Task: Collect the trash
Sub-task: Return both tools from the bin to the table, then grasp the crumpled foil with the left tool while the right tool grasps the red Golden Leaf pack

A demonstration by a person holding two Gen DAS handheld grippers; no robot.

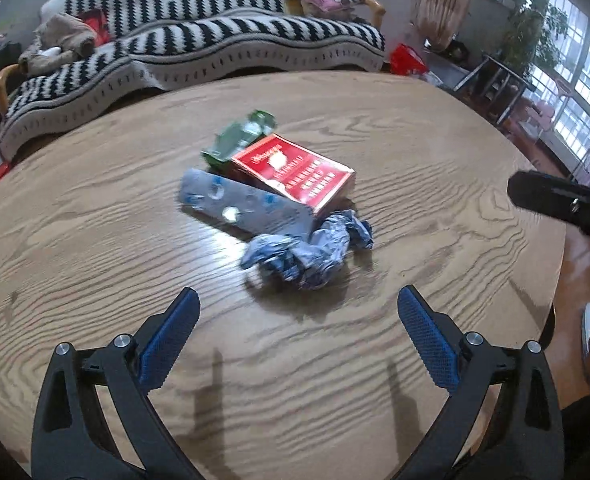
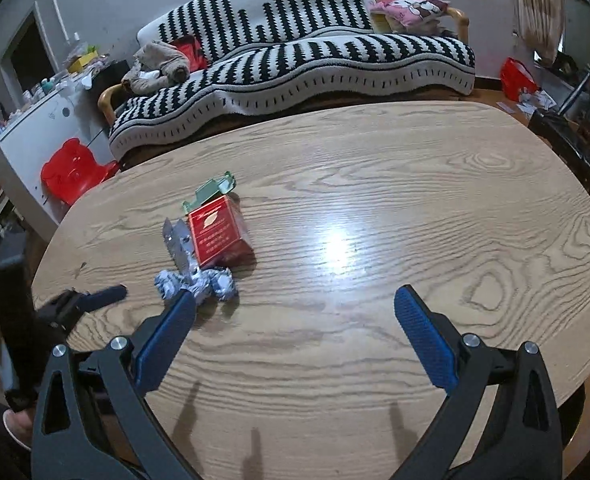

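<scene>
- Trash sits in a small cluster near the middle of the oval, light wood-grain table [image 1: 435,152], all four pieces touching or overlapping.
- Flat red cardboard box with white printing [image 1: 295,174] lies on top, tilted; its far end rests over the green and silver foil packet [image 1: 239,138].
- Grey-blue foil blister strip [image 1: 239,204] lies along the box's left side and is partly tucked under it.
- Crumpled blue and white plastic wrapper [image 1: 311,252] sits at the near end of the box, closest to both grippers.
- Left gripper [image 1: 297,304] hovers above the tabletop with its blue-padded fingers [image 1: 171,336] spread wide and nothing between them; the crumpled wrapper lies just beyond its fingertips, roughly centred on the gap.
- Right gripper [image 2: 295,300] is likewise spread wide and holds nothing, pointed at bare tabletop; in its view the trash pile lies to the left, and the crumpled wrapper [image 2: 199,282] shows just past its left blue pad [image 2: 167,332].
- In the right wrist view, the red box [image 2: 219,236] stands behind the wrapper, with the blister strip [image 2: 179,248] on its left and the green packet [image 2: 211,192] behind it.
- Left gripper's dark finger [image 2: 103,296] shows at the left of the right wrist view, near the wrapper but apart from it.
- Black and white zigzag-patterned sofa [image 2: 295,52] stands behind the table, with a pink printed cushion [image 2: 411,8] at one end.
- Red plastic stool [image 2: 75,172] stands on the floor beside the sofa.
</scene>
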